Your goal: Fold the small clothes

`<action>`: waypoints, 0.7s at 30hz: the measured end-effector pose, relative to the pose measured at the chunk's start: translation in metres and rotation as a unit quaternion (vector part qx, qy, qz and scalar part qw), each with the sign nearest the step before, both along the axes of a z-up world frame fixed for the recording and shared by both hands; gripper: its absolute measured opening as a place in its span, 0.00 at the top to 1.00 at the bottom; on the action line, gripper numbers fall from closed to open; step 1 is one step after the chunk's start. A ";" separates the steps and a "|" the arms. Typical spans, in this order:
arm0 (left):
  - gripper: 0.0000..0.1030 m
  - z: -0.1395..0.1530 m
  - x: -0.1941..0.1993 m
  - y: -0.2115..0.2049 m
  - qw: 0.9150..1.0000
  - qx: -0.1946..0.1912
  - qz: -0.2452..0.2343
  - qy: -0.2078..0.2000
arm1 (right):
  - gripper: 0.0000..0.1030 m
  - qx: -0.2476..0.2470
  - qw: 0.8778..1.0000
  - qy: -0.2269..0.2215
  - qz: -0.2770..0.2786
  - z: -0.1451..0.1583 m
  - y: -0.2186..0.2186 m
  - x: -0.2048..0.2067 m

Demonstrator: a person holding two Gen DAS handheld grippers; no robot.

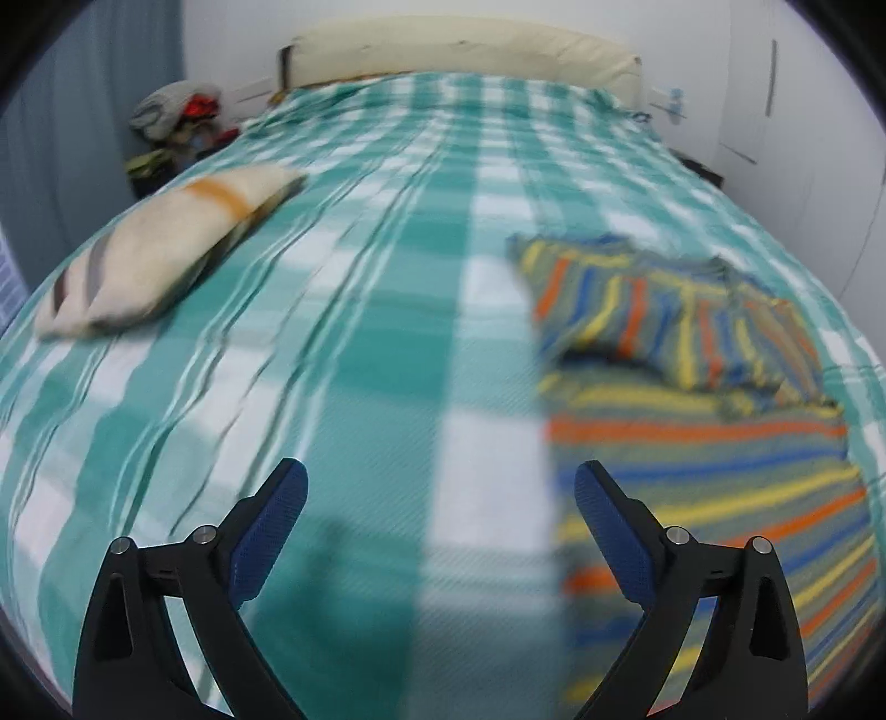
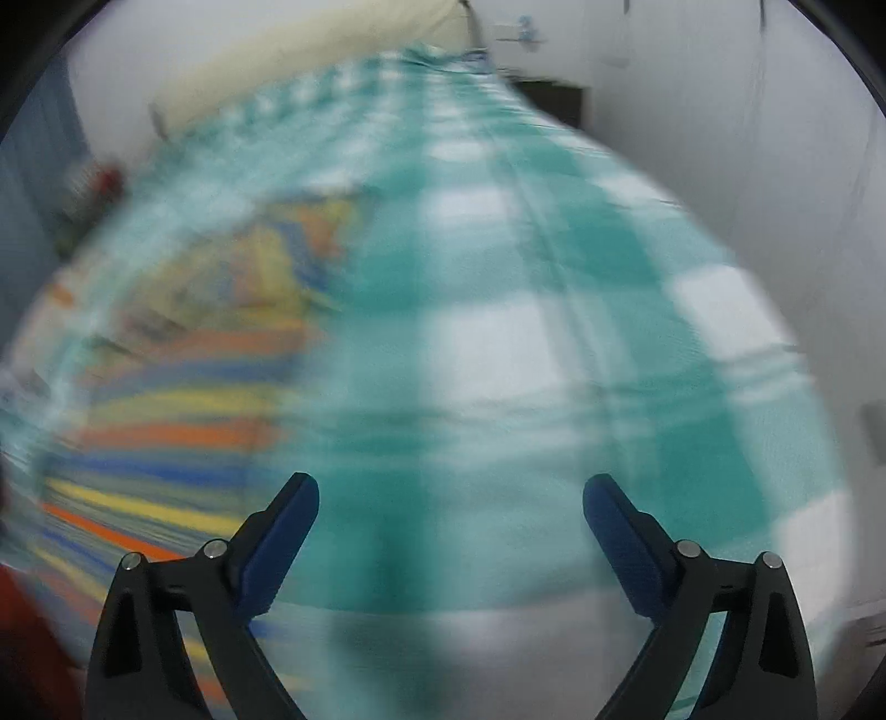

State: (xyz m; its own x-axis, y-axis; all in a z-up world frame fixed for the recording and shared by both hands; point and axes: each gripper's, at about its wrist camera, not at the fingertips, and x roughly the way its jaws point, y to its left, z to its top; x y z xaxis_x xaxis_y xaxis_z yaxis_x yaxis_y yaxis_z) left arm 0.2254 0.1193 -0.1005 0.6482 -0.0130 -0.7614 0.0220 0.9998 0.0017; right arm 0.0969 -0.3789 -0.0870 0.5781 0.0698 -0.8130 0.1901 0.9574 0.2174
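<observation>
Left wrist view shows the left gripper (image 1: 440, 493) with jaws spread wide and nothing between them, hanging over bare bedspread (image 1: 354, 343). At about 3 o'clock from its tips lies the striped shirt (image 1: 703, 437), flat on the bed, with its upper part already turned in: a sleeve or shoulder (image 1: 681, 315) is folded over the body at roughly 1 o'clock. A folded cream garment (image 1: 166, 249) sits well apart at 10 o'clock, looking like a finished piece set aside. More clothes (image 1: 177, 122) are heaped off the bed's far corner at 11 o'clock, beside the headboard (image 1: 459, 50)

Right wrist view is heavily blurred. The right gripper (image 2: 451, 498) also stands with jaws spread and empty, over the bedspread, with the shirt at 9 to 10 o'clock from its tips. A red patch (image 2: 27, 642) at the lower left edge cannot be identified

My reading: the shirt is mid-fold, a side tuck made and both grippers clear of the cloth, between grasps. The next move likely calls for each gripper to come back to the shirt, pinch the near hem at its two corners, taking only the shirt and not the bedspread beneath, and carry that edge toward 12 o'clock over the folded top, keeping the corners level so the stripes stay square
</observation>
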 end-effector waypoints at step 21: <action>0.00 -0.056 -0.028 0.029 0.999 -0.021 0.023 0.010 | 0.96 0.346 0.929 0.109 -0.072 -0.087 0.131 0.209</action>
State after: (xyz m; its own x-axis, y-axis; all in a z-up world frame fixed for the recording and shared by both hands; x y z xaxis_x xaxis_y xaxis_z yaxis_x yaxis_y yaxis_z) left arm 0.1973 0.1483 -0.1564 0.6336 -0.0152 -0.7735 -0.0242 0.9989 -0.0395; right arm 0.3060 -0.2475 -0.1740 0.4491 0.5535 -0.7014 0.4179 0.5638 0.7124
